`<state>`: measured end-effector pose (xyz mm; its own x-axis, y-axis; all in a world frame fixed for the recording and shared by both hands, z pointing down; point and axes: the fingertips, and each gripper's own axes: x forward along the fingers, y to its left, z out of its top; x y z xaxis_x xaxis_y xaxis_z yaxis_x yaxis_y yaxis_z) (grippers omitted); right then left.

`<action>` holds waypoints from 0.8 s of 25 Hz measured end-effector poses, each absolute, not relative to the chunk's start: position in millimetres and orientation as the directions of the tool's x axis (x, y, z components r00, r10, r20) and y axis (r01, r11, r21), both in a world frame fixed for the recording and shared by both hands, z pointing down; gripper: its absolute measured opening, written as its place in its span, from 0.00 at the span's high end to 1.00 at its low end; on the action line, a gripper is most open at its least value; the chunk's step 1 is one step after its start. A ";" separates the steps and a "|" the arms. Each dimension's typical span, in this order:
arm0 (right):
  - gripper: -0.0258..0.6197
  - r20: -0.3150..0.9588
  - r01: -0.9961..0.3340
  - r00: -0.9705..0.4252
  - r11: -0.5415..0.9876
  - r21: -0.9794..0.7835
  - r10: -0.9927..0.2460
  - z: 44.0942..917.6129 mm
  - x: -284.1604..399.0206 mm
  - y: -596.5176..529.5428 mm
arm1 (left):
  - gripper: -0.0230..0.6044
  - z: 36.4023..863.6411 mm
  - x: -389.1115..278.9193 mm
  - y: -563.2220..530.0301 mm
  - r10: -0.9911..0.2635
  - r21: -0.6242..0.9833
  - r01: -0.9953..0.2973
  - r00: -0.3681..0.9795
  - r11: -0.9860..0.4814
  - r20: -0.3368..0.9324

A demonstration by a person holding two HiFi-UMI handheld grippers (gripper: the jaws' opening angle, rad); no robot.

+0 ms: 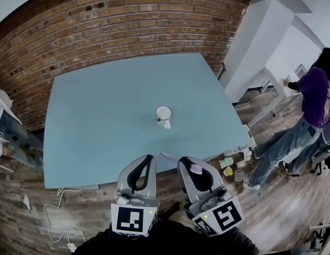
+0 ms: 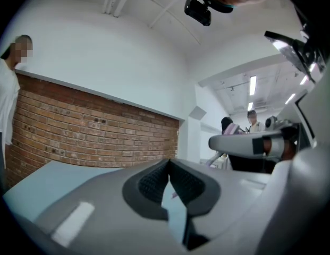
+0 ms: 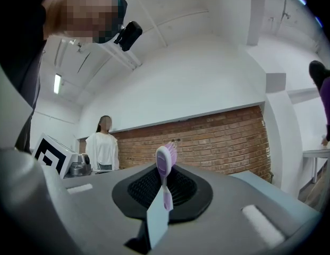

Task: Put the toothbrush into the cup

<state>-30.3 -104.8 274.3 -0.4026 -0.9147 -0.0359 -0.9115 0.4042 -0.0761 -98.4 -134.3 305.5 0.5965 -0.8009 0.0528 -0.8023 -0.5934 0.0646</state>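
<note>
Nearest, the right gripper [image 3: 163, 170] is clamped on the purple toothbrush [image 3: 165, 161], head up; the left gripper [image 2: 169, 164] is closed, empty. The white cup [image 1: 163, 116] stands well ahead on the blue table [image 1: 101, 121]. Pinched so thinly, the brush could pivot, strike the rim and topple the cup.

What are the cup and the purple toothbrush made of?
The cup looks like glazed ceramic, though it could be plastic: white and smooth, with a thick rim. The toothbrush looks like plastic: a smooth, glossy lilac head and neck, with fine pinkish bristles, probably nylon.
</note>
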 end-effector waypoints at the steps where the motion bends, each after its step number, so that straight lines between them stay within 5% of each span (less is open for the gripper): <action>1: 0.93 -0.038 -0.913 -0.400 0.402 -0.072 -0.916 272.0 -29.8 -107.2 | 0.95 304.6 -98.0 -137.0 -0.800 0.065 -0.801 0.598 -0.595 0.053; 20: 0.93 -0.052 -0.921 -0.372 0.376 -0.103 -0.927 282.9 54.5 -187.9 | 0.95 317.9 -11.5 -219.2 -0.781 0.039 -0.785 0.619 -0.618 0.079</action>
